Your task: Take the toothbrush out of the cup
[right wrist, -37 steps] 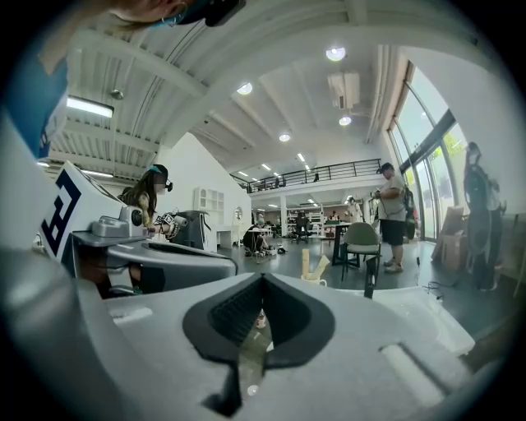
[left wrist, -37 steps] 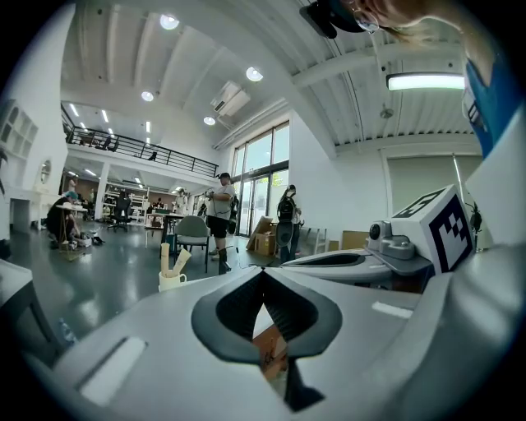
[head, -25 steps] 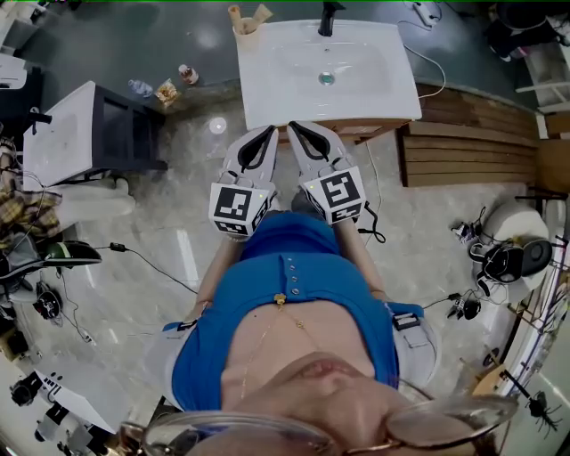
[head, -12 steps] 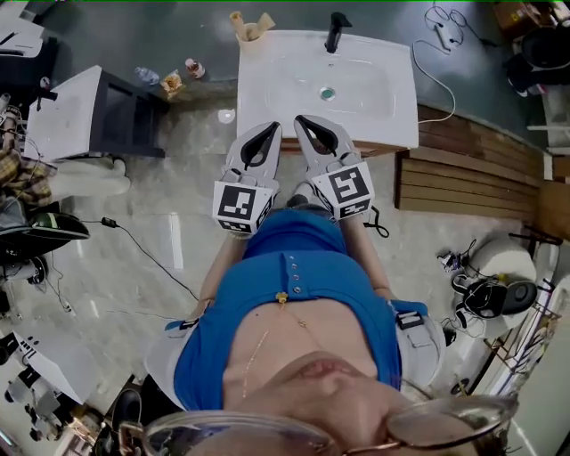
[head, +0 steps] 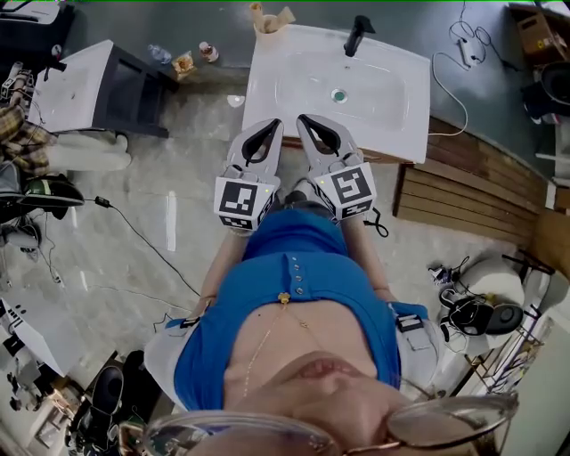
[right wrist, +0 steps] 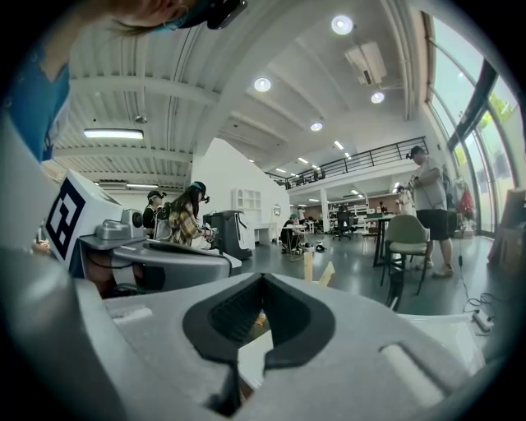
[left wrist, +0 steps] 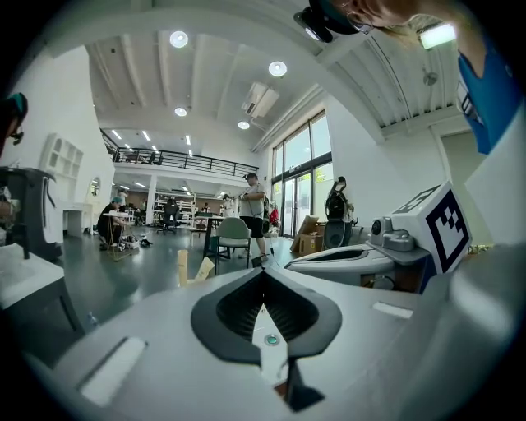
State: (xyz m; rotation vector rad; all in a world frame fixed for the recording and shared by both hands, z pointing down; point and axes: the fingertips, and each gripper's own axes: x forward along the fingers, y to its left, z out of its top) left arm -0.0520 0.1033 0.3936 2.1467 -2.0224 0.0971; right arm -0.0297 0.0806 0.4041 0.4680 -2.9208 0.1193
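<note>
- Head view: a white washbasin with one black tap at its far edge and one drain in the bowl.
- One cup stands on the washbasin's far left corner. Two pale pieces stick out of it, and which one is the toothbrush is too small to tell.
- The left hand-held gripper and the right hand-held gripper lie side by side above the washbasin's near edge. Both are closed and empty, and the cup is well apart from them, across the bowl.
- Nothing stands between the two hand-held grippers and the cup.
- Off the left side are a white cabinet and two bottles on the floor. To the right are a wooden platform and a white cable.
- Left gripper view: its jaws meet with nothing between them. The two pale pieces rise left of the tips, a chair and a standing person are far behind, and the other hand-held gripper is just beside on the right.
- Right gripper view: its jaws are also together and empty, with the pale pieces just right of the tips.
</note>
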